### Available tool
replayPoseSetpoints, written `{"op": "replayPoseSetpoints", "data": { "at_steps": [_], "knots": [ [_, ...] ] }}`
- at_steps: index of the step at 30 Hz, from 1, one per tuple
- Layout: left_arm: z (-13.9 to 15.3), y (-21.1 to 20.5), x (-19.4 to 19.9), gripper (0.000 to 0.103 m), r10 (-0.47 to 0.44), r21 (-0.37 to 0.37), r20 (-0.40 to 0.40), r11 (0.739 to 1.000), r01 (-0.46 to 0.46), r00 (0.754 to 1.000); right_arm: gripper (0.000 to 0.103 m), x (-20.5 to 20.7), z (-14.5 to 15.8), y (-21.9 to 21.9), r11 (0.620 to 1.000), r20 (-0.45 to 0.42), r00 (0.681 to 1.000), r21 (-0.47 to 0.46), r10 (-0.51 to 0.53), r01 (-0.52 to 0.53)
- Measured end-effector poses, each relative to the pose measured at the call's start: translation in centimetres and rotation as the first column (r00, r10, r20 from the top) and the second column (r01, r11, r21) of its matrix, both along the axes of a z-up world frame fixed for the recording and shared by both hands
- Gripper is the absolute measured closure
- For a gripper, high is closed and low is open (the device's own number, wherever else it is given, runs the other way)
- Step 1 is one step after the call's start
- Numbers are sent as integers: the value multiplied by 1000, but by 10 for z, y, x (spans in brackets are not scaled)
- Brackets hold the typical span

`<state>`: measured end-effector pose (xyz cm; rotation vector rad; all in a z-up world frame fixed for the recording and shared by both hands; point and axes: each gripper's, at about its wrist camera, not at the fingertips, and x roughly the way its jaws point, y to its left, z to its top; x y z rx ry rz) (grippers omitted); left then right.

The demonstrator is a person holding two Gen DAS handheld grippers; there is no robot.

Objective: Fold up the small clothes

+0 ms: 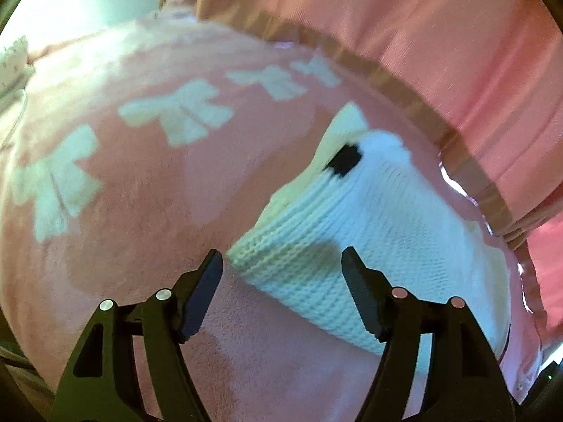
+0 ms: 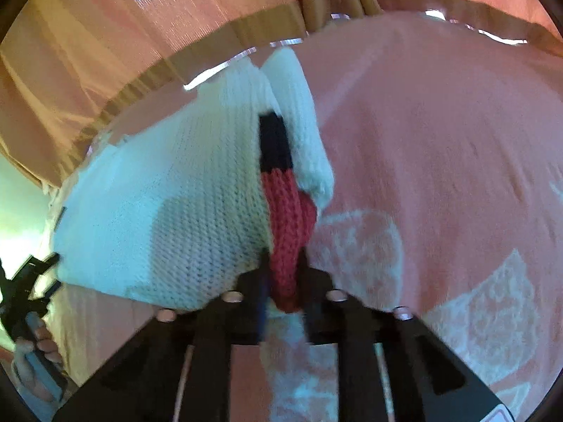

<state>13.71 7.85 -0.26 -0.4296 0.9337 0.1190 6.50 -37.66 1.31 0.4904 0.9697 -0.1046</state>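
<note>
A small white knitted garment (image 1: 369,232) lies on a pink fleece blanket with white bow prints (image 1: 140,183). It has a black patch (image 1: 343,161). My left gripper (image 1: 283,263) is open, with its fingers on either side of the garment's ribbed near edge. In the right wrist view the same white knit (image 2: 176,211) has a sleeve with a black band (image 2: 274,140) and a red cuff (image 2: 288,232). My right gripper (image 2: 284,263) is shut on the red cuff and holds it up off the blanket (image 2: 440,140).
A pink curtain (image 1: 440,35) with a brown band hangs behind the blanket's far edge, and it also shows in the right wrist view (image 2: 140,24). The left gripper and the hand holding it (image 2: 31,316) show at the left edge of the right wrist view.
</note>
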Motion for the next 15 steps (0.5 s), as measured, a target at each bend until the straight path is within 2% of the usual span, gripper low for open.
{"op": "replayPoseSetpoints", "data": {
  "at_steps": [1,3,4,6,7,10,11,12,15],
  "knots": [
    [-1,2,1,36,12,0,-5,1000,-12,1000,94,-3,10,-1,1000,43,999,-1,-4,4],
    [1,4,-1,36,20,0,5,1000,-20,1000,95,-10,29,-4,997,107,994,-68,-13,21],
    [2,3,-1,35,17,2,9,1000,-17,1000,94,-9,25,-6,995,78,997,-93,-14,21],
    [-1,3,1,35,12,11,-7,1000,-12,1000,90,-4,-1,-10,1000,-32,999,-20,-20,19],
    [-4,3,2,35,12,7,-17,1000,-12,1000,88,-7,-7,-12,999,-43,998,19,-40,41],
    [-5,2,2,34,25,8,-15,1000,-25,1000,75,-12,4,-10,999,-12,999,14,-34,35],
    [-6,2,3,33,25,6,-16,1000,-25,1000,59,-16,6,-10,999,-1,999,21,-42,42],
    [-6,1,4,30,25,6,-18,1000,-24,1000,53,-17,4,-10,998,1,999,36,-47,47],
    [-8,-4,6,20,30,17,-12,999,-30,999,51,-10,-16,-11,990,-50,997,124,-53,59]
  ]
}}
